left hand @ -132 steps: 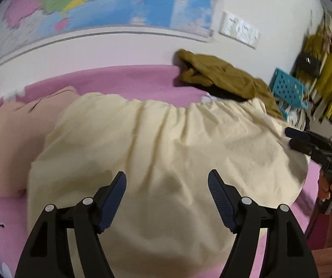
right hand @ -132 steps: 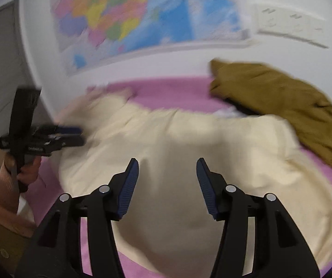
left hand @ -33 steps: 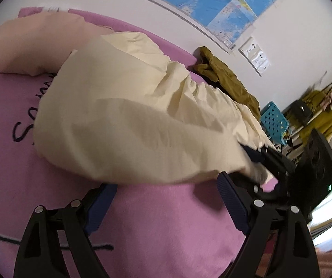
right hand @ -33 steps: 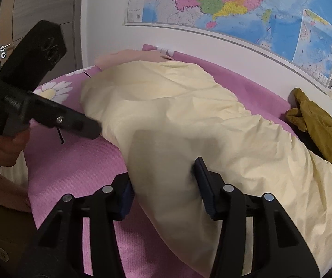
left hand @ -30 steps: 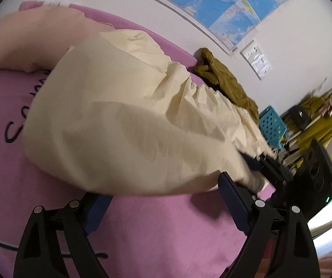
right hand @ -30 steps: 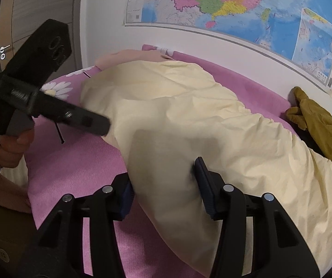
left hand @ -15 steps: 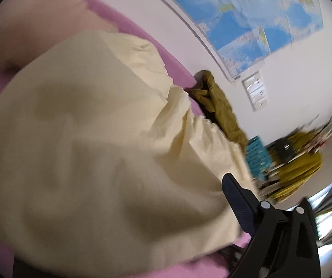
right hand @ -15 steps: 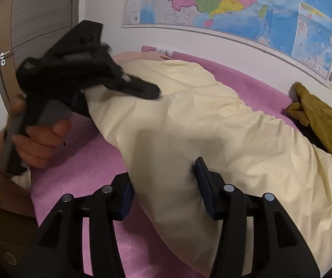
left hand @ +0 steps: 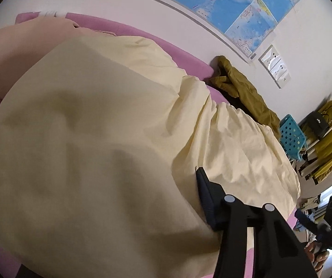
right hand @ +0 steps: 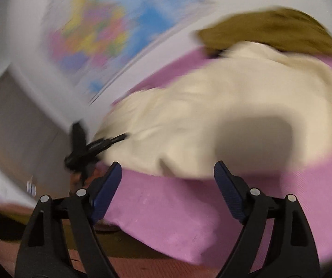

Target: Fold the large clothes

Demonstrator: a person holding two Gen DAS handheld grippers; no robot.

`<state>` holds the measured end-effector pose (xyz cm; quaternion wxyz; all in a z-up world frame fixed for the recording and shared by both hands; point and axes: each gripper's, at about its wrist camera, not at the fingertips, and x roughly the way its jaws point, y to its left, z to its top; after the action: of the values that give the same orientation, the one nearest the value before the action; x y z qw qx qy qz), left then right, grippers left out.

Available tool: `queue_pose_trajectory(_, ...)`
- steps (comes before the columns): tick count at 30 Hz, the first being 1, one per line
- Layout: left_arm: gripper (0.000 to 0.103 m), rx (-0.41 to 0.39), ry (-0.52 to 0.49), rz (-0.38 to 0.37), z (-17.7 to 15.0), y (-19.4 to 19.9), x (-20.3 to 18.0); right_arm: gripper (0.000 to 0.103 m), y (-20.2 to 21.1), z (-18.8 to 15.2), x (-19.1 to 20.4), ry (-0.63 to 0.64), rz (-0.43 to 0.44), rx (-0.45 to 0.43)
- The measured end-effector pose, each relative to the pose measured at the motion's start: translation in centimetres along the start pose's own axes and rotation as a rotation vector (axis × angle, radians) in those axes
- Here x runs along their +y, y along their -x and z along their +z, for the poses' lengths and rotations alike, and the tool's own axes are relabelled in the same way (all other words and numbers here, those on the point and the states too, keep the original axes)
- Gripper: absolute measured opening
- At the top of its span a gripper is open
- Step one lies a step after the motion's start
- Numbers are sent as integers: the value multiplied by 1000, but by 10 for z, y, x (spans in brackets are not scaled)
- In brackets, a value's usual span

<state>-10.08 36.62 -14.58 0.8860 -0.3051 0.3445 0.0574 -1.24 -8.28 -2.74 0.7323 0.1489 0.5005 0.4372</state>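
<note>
Now, in the left wrist view the cream garment (left hand: 110, 153) fills most of the picture, draped over the left gripper (left hand: 142, 208) so that only 1 finger (left hand: 208, 199) shows. The jaws have just been closing, with cloth lying between them; whether the pads actually press it I cannot tell, since the other finger is buried. The garment lies on the pink bed (left hand: 129, 26), with an olive garment (left hand: 242, 88) beyond it by the wall. Compared with 1 second ago, the near edge has been drawn up over the gripper, where both fingers then stood bare and wide on the pink cover.

In the right wrist view, badly blurred, the right gripper (right hand: 167, 183) has just been opening; its jaws stand wide with only pink cover between them. Half a second ago they sat on the cream edge, so that side looks released and laid down. The left hand's tool appears at the garment's far end. My reading: 1 fold is being handed over to the left side.
</note>
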Motion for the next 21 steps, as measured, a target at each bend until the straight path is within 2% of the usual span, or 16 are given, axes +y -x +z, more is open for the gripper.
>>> queue_pose_trajectory(2,51,7,-2,-1,2,-1,0,81,11,-7,-25,-118,-69,-21)
queue_pose_trajectory(4,52,11,2,-5,3,-2,1,81,10,-9,-38,-174,-107,-35)
queue_pose_trajectory(8,53,13,-10,-8,2,-2,1,77,-6,-5,-47,-208,-173,-70)
queue_pose_trajectory(16,63,19,-24,-31,2,-3,-2,80,-32,9,-44,-260,-258,-222)
queue_pose_trajectory(21,64,23,-19,-52,1,-2,2,80,-14,4,-55,-327,-242,-280)
